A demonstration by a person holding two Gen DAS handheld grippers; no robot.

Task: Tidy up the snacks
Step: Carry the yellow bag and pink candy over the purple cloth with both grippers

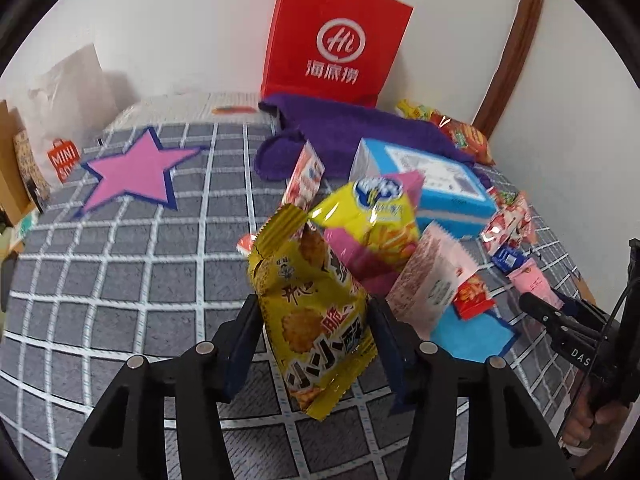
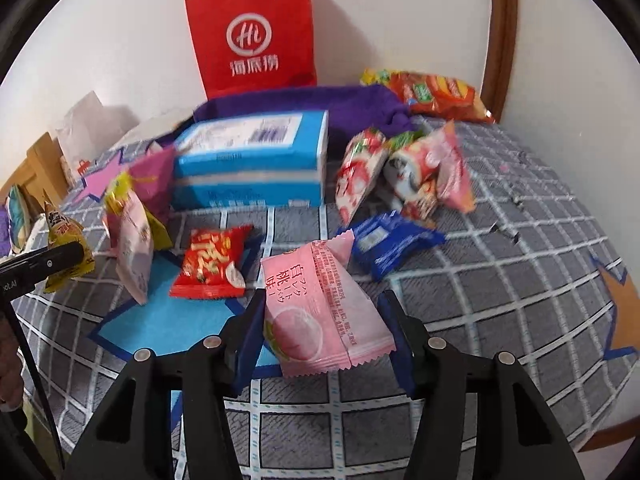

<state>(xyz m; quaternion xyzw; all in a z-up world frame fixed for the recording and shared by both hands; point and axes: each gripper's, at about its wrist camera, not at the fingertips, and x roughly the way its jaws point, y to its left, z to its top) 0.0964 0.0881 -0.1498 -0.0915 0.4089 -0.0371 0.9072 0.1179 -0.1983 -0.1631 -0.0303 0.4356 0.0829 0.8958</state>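
In the left wrist view my left gripper (image 1: 314, 304) is shut on a yellow cracker packet (image 1: 320, 320), which stands upright between the pads above the checked bedcover (image 1: 140, 280). In the right wrist view my right gripper (image 2: 323, 300) is shut on a pink peach sweet packet (image 2: 316, 312), held slanted over the edge of a blue star mat (image 2: 160, 320). A small red packet (image 2: 212, 264) lies on that mat, and a dark blue packet (image 2: 388, 244) lies behind the pink one. A yellow crisp bag (image 1: 376, 216) and a pale pink packet (image 1: 432, 280) lean together behind the cracker packet.
A blue box (image 2: 256, 160) sits mid-bed, with a purple towel (image 1: 352, 128) and a red paper bag (image 1: 332, 40) against the wall behind it. Strawberry packets (image 2: 404, 172) are heaped right of the box. A pink star mat (image 1: 132, 168) lies far left, an orange one (image 2: 624, 308) at the right edge.
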